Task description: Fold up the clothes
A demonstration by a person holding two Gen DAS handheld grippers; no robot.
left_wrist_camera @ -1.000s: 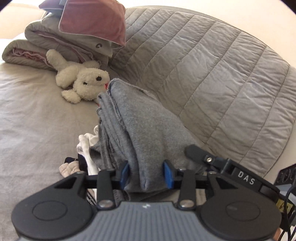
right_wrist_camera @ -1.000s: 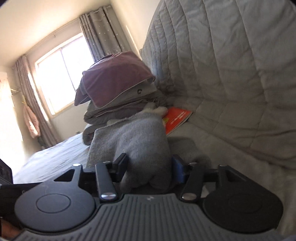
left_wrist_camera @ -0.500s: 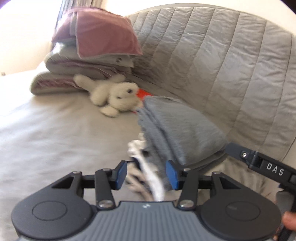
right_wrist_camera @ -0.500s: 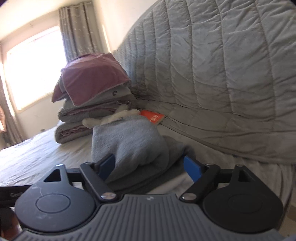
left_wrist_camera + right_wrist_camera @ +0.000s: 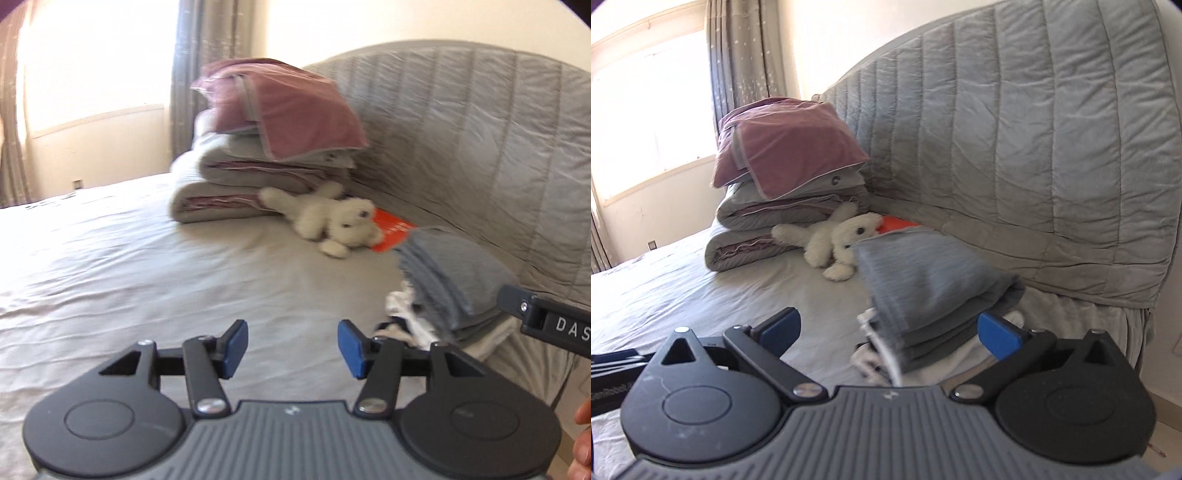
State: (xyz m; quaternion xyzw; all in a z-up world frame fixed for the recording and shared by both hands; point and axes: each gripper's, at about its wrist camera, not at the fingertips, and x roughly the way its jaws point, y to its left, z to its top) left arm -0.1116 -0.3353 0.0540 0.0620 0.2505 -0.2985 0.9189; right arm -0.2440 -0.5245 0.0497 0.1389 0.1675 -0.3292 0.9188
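Observation:
A folded grey garment (image 5: 452,273) (image 5: 931,284) lies on top of a small pile of white and dark clothes (image 5: 406,317) (image 5: 875,354) near the quilted headboard. My left gripper (image 5: 291,349) hangs over bare sheet to the left of the pile; its jaws are opening and nothing is between them. My right gripper (image 5: 890,332) sits just in front of the pile with its jaws opening wide; the grey garment shows between them but the pads are clear of it. Part of the right gripper (image 5: 546,325) juts into the left wrist view.
A stack of folded grey and mauve bedding (image 5: 273,155) (image 5: 783,192) stands at the head of the bed (image 5: 129,258). A white plush toy (image 5: 332,221) (image 5: 838,240) lies on an orange booklet (image 5: 391,230). The grey quilted headboard (image 5: 1034,147) rises at the right.
Both grippers let go of the grey garment, opened wider and pulled back and up from it. The garment now rests on the pile, and the left gripper has swung left over the sheet.

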